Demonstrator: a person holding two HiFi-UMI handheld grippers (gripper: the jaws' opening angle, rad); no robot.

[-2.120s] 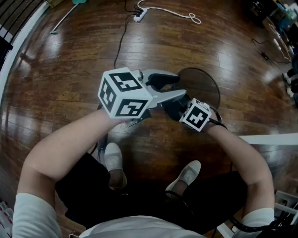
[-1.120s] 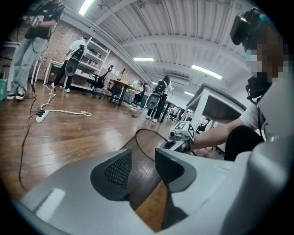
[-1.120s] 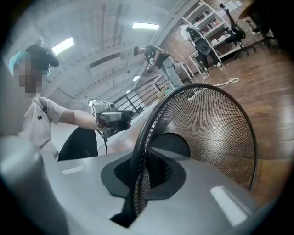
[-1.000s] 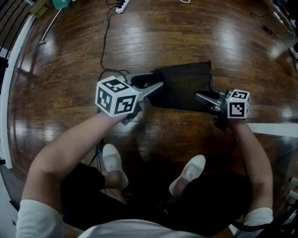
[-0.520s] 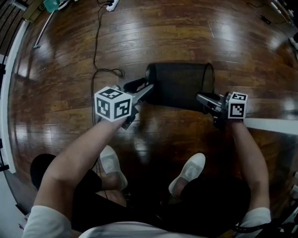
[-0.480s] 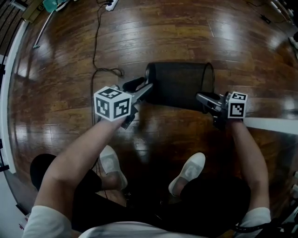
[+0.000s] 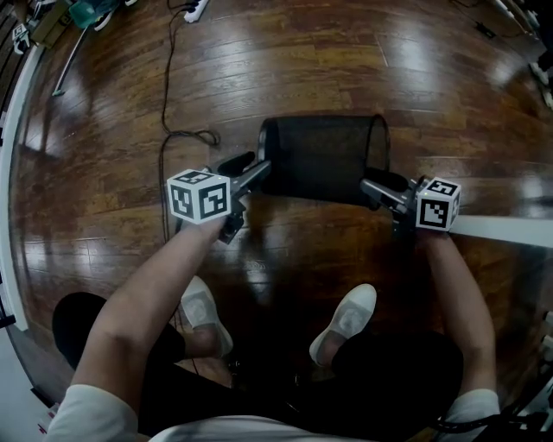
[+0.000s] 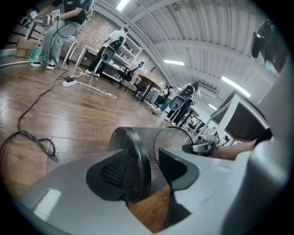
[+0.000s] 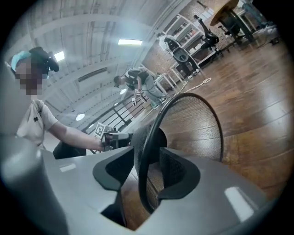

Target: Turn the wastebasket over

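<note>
The black mesh wastebasket (image 7: 320, 155) lies on its side low on the wooden floor, solid base to the left and open rim to the right. My left gripper (image 7: 251, 169) straddles the base's edge. In the left gripper view the dark base ring (image 8: 138, 160) stands between the opening jaws of my left gripper (image 8: 138, 170), with mesh showing beside one pad. My right gripper (image 7: 374, 185) is at the mouth. In the right gripper view the thin rim wire (image 9: 149, 137) passes between the opening jaws of my right gripper (image 9: 147, 172), with a gap on each side.
A black cable (image 7: 167, 104) runs over the floor left of the basket to a power strip (image 7: 192, 10). My white shoes (image 7: 200, 312) (image 7: 346, 318) stand close below. A white strip (image 7: 501, 228) lies at the right. People, desks and stands fill the far room.
The basket, seen mouth-up from above two seconds ago, now lies sideways. Both grippers sank with it. The right jaws, tight on the rim before, have parted, and the left jaws have spread wider.
</note>
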